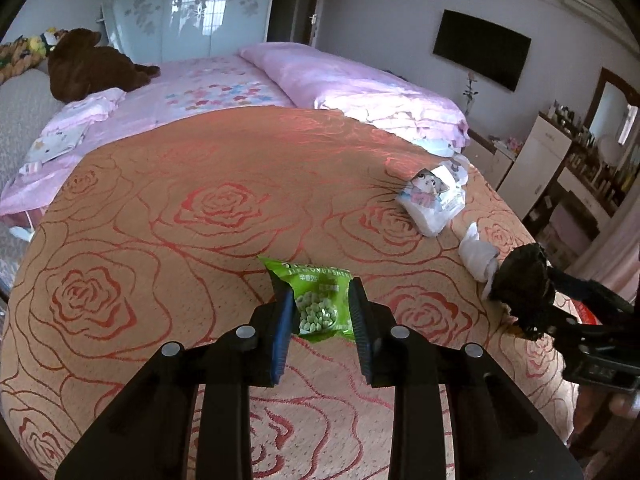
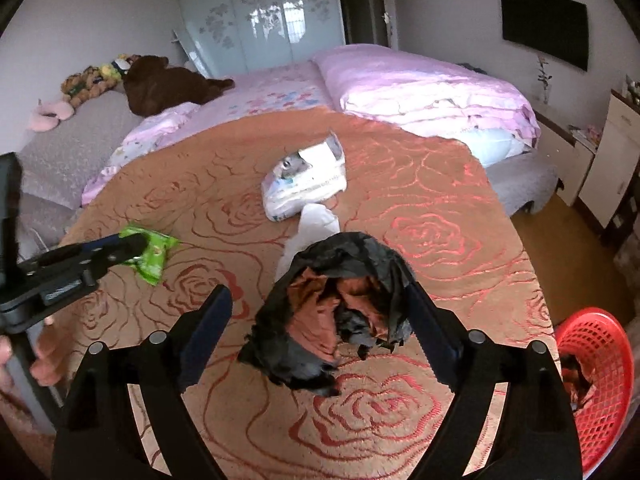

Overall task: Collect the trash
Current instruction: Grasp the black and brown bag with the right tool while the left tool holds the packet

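Observation:
A green snack packet [image 1: 320, 304] lies on the rose-patterned bedspread [image 1: 180, 220]. My left gripper [image 1: 322, 320] has a finger on each side of it, close against it; it also shows in the right wrist view [image 2: 132, 252] with the packet [image 2: 154, 254]. A crumpled black plastic bag [image 2: 336, 312] hangs by my right gripper [image 2: 320, 336], whose fingers stand wide apart; the bag clings to the right finger [image 2: 430, 336]. From the left wrist view the bag [image 1: 520, 288] is at the right. A crumpled white tissue [image 2: 316, 220] and a white tissue pack with a cat picture [image 2: 304, 184] lie beyond.
A red mesh basket [image 2: 600, 360] with dark trash inside stands on the floor at the right of the bed. A pink quilt [image 2: 420, 88] and a brown plush bear [image 2: 168, 84] lie farther up the bed. Cabinets [image 1: 536, 164] stand along the right wall.

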A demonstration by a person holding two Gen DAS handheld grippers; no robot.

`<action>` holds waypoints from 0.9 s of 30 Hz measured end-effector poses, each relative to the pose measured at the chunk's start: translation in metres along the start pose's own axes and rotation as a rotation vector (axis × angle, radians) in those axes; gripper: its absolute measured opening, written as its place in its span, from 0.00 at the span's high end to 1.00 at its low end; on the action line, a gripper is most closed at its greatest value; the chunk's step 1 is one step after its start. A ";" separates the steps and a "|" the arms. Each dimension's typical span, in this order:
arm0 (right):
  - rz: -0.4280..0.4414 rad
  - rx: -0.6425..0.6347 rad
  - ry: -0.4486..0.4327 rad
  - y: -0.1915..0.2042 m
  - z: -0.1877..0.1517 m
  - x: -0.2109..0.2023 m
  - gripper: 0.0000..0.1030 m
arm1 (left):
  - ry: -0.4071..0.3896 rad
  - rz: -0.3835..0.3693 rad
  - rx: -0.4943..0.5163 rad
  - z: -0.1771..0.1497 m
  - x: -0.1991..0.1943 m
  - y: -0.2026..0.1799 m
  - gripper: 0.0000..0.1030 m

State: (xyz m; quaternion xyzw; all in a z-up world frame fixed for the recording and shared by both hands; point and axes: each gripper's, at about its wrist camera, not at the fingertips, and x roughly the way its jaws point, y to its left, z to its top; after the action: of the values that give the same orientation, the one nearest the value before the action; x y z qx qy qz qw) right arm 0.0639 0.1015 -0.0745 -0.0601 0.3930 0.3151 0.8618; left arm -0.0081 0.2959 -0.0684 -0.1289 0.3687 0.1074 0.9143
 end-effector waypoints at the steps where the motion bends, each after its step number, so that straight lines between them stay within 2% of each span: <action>1: -0.002 0.007 0.003 -0.002 -0.002 0.001 0.22 | 0.002 -0.001 0.000 0.000 0.000 0.000 0.74; 6: -0.012 0.013 0.004 -0.011 -0.007 -0.001 0.45 | 0.003 -0.005 0.011 0.000 0.001 -0.004 0.74; 9: -0.009 0.029 0.001 -0.019 -0.010 -0.005 0.54 | 0.005 -0.004 0.021 -0.001 0.001 -0.009 0.74; 13: -0.009 0.044 -0.008 -0.025 -0.015 -0.011 0.57 | 0.006 -0.004 0.032 -0.004 0.000 -0.014 0.74; 27: -0.044 0.093 -0.123 -0.044 -0.021 -0.064 0.58 | -0.024 -0.027 0.074 -0.006 -0.020 -0.037 0.74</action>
State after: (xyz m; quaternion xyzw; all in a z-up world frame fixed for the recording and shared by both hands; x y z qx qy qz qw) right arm 0.0448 0.0278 -0.0496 -0.0095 0.3521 0.2805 0.8929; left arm -0.0148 0.2571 -0.0529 -0.0989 0.3594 0.0831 0.9242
